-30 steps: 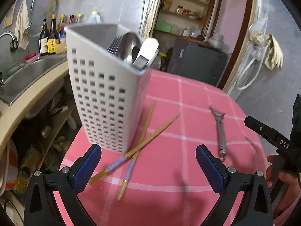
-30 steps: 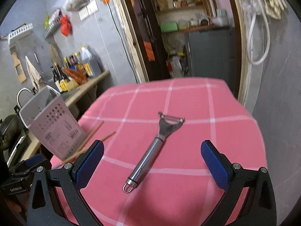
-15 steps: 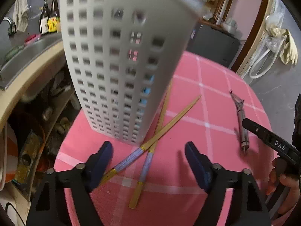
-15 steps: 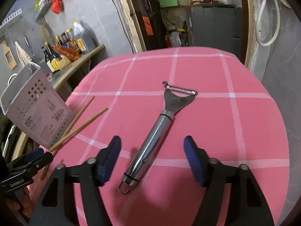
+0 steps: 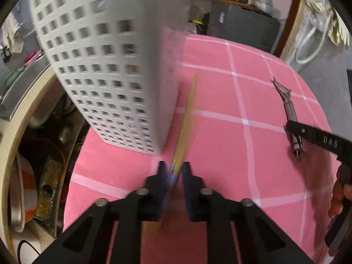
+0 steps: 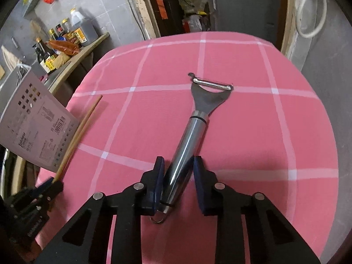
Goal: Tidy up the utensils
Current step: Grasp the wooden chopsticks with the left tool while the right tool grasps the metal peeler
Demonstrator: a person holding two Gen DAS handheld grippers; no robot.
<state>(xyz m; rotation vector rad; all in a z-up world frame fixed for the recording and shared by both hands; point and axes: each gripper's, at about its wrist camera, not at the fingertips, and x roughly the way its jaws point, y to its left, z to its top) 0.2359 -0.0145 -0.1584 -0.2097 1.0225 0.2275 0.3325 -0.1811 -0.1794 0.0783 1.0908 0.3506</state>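
Note:
Two wooden chopsticks (image 5: 187,114) with purple ends lie together on the pink checked tablecloth (image 6: 264,132), beside a white perforated utensil caddy (image 5: 110,77). My left gripper (image 5: 176,176) is closing, its blue pads pressing on the purple ends. A steel peeler (image 6: 195,127) lies mid-table, blade pointing away. My right gripper (image 6: 178,176) is closing on its handle, pads against both sides near the ring end. The right wrist view also shows the caddy (image 6: 33,127), the chopsticks (image 6: 81,127) and the left gripper (image 6: 50,184) at far left.
Sauce bottles (image 6: 48,59) stand on a curved counter left of the table, and a steel sink (image 5: 22,81) sits behind the caddy. A grey cabinet (image 5: 242,28) stands beyond the far table edge. A hand (image 5: 343,200) holds the right gripper.
Both grippers dropped toward the table and their jaws went from wide apart to nearly shut. The crossed chopsticks now lie together between the left pads; the peeler handle sits between the right pads.

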